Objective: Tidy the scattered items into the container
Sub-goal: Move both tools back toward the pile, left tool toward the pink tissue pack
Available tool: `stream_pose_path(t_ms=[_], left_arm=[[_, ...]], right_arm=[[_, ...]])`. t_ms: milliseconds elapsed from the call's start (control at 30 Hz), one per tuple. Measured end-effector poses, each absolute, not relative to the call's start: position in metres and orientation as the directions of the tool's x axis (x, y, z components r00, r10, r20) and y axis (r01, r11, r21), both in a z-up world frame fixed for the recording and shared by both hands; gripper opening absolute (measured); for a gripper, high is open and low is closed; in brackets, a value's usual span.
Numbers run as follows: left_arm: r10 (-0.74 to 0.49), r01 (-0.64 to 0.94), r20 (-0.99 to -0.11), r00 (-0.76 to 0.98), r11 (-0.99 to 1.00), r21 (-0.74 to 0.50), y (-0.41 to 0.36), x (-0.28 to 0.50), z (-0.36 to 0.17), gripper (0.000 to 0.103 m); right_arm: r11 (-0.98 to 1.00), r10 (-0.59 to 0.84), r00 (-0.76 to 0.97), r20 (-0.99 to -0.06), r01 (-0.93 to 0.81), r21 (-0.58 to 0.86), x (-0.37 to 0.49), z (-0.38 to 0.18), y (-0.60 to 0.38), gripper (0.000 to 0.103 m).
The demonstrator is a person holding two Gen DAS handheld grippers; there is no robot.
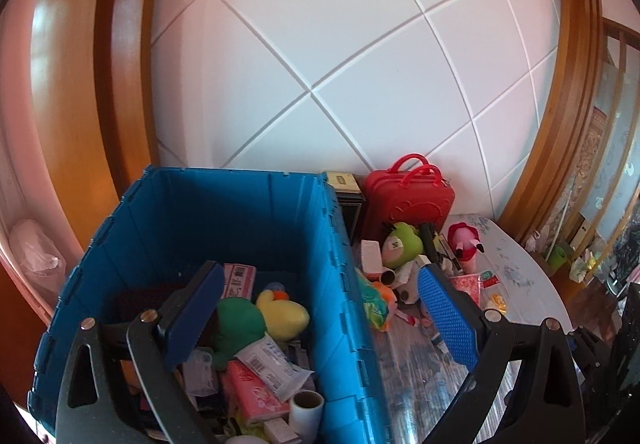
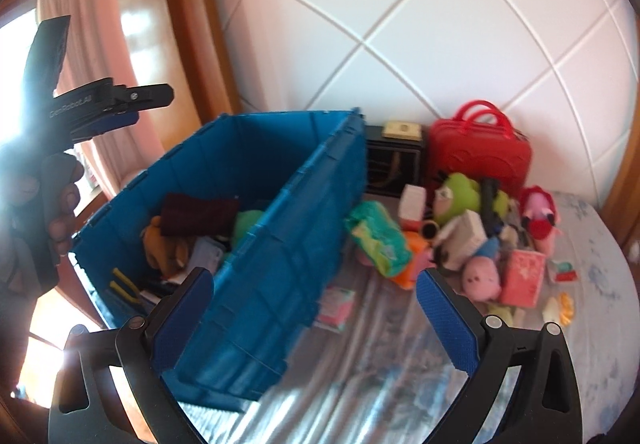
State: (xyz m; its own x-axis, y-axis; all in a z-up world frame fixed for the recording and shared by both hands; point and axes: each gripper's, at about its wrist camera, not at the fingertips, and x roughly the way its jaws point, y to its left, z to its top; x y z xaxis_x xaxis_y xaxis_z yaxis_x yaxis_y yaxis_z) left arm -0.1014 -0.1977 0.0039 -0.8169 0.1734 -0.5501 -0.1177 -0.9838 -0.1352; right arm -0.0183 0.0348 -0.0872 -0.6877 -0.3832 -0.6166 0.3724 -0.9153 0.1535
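Observation:
A blue plastic crate (image 1: pixel 340 284) (image 2: pixel 280 244) stands on the table, holding a yellow duck (image 1: pixel 284 314), a green plush (image 1: pixel 238 324), pink packets and other items. My left gripper (image 1: pixel 320 308) is open and empty, straddling the crate's right wall. My right gripper (image 2: pixel 316 320) is open and empty above the crate's near corner. Scattered items lie to the right of the crate: a green plush (image 2: pixel 456 198), a green wipes pack (image 2: pixel 380 240), a pink round plush (image 2: pixel 482 278), a pink box (image 2: pixel 522 278), a red-and-pink plush (image 2: pixel 540 220).
A red toy suitcase (image 2: pixel 480 152) and a dark box (image 2: pixel 394 164) stand against the white quilted wall. The left gripper's body, held in a hand (image 2: pixel 60 116), shows at the left of the right wrist view. The table's round edge (image 2: pixel 616 244) curves at right.

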Motion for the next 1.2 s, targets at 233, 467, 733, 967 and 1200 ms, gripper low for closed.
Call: stream_pose_path(t_ms=[233,467,733,967,1200], left_arm=[[0.226,-0.202,-0.598,-0.769,-0.973,-0.108,-0.097,-0.099,-0.015,0.098],[0.192,-0.201,-0.662,-0.725,-0.978,-0.064,-0.024,-0.102,-0.058,0.098],[0.116,-0.107,-0.727,-0.677,-0.993,-0.059,0.021,-0.106,-0.128,0.098],[-0.011,0.116,-0.796,-0.606,-0.991,-0.074,0.024,-0.107,-0.225,0.098],[-0.164,0.346,-0.831,-0.532,-0.937,-0.037,0.006,-0.122,-0.305,0.098]], right_arm=[[-0.937,-0.339,-0.691,-0.638,0.308,0.164,-0.008,-0.097,0.115,0.103],[-0.943,-0.326,-0.669,-0.667,0.281,0.179,-0.01,-0.117,0.184,0.103],[-0.94,-0.326,-0.618,-0.716,0.29,0.178,-0.028,-0.155,0.24,0.103],[-0.926,-0.347,-0.545,-0.763,0.326,0.189,-0.045,-0.194,0.264,0.103],[-0.912,-0.338,-0.498,-0.798,0.383,0.148,-0.073,-0.247,0.276,0.103]])
